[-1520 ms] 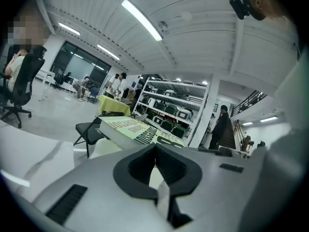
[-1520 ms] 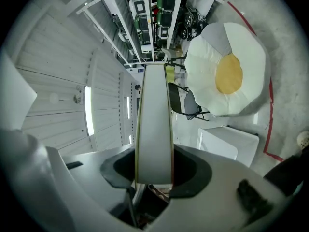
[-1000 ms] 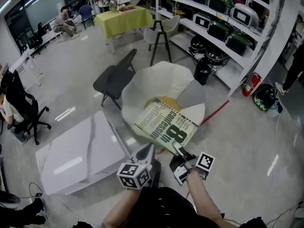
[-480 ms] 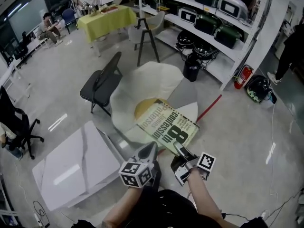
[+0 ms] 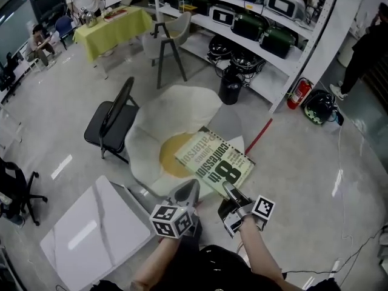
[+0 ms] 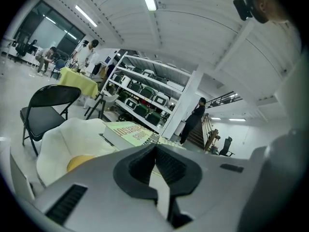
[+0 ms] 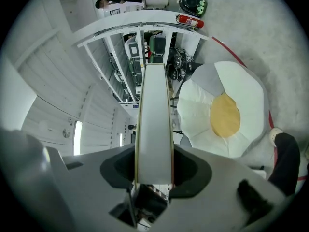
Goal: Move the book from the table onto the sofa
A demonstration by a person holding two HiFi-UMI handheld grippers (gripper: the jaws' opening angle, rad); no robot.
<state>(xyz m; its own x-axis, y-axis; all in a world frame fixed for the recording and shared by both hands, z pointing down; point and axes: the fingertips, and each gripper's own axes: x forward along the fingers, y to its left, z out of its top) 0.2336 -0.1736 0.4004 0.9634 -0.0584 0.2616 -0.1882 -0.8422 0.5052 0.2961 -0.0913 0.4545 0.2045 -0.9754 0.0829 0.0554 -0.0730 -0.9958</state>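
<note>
The book [image 5: 215, 162], green and cream with a large black "8", is held flat by its near edge in my right gripper [image 5: 229, 192], which is shut on it. It hangs over the right part of the white sofa [image 5: 176, 111], a floor cushion shaped like a fried egg, beside its yellow centre [image 5: 170, 157]. In the right gripper view the book's edge [image 7: 154, 124] runs straight out between the jaws, with the sofa [image 7: 231, 115] to the right. My left gripper [image 5: 187, 192] is shut and empty just left of the book. Its own view shows the book [image 6: 128, 132] above the sofa [image 6: 77, 139].
The white marble-look table [image 5: 91, 235] lies at the lower left. A black folding chair [image 5: 112, 121] stands against the sofa's left side. Shelving with cases [image 5: 254, 23], a red fire extinguisher [image 5: 294, 94] and a red floor line [image 5: 259, 136] lie beyond the sofa.
Both grippers and the book have moved towards the sofa, so the yellow centre now shows beside the book. The table has slid away to the lower left.
</note>
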